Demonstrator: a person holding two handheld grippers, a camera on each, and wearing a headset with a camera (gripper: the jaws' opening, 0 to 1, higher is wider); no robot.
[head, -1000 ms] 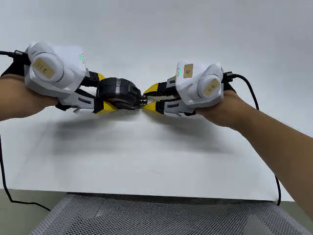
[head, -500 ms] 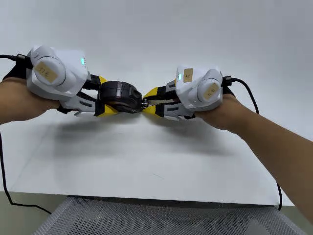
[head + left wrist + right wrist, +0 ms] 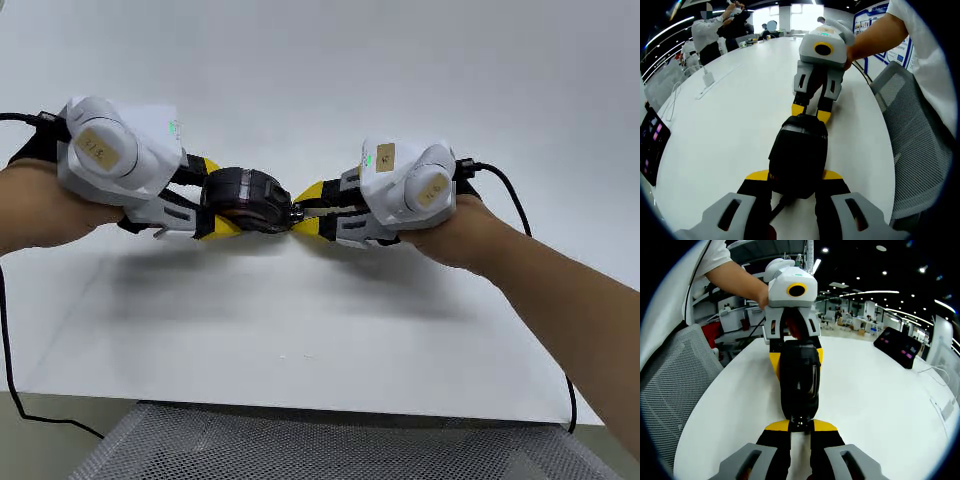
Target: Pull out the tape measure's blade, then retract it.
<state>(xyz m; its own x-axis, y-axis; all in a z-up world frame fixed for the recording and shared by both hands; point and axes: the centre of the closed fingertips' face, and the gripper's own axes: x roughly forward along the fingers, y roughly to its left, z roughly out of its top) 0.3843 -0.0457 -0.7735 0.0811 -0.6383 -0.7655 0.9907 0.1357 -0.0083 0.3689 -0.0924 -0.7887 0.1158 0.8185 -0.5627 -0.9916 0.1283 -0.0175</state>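
A black tape measure (image 3: 245,200) is held above the white table (image 3: 300,320) with my left gripper (image 3: 214,196) shut on its case. In the left gripper view the case (image 3: 798,150) sits between my yellow-tipped jaws (image 3: 795,176), and the right gripper (image 3: 810,113) meets its far end. My right gripper (image 3: 304,209) is shut on the blade's end hook at the case mouth. In the right gripper view the hook (image 3: 800,422) lies between the closed jaws (image 3: 800,427), with the case (image 3: 800,372) and left gripper (image 3: 795,357) beyond. Hardly any blade shows.
A grey mesh chair (image 3: 320,445) stands at the table's near edge. Black cables (image 3: 520,195) trail from both grippers. A dark tablet (image 3: 900,347) and a white cable (image 3: 705,82) lie farther off on the table, and people (image 3: 722,30) stand at its far end.
Both grippers and the tape measure sit a little lower in the picture. Both grips are the same, and the blade is no further out.
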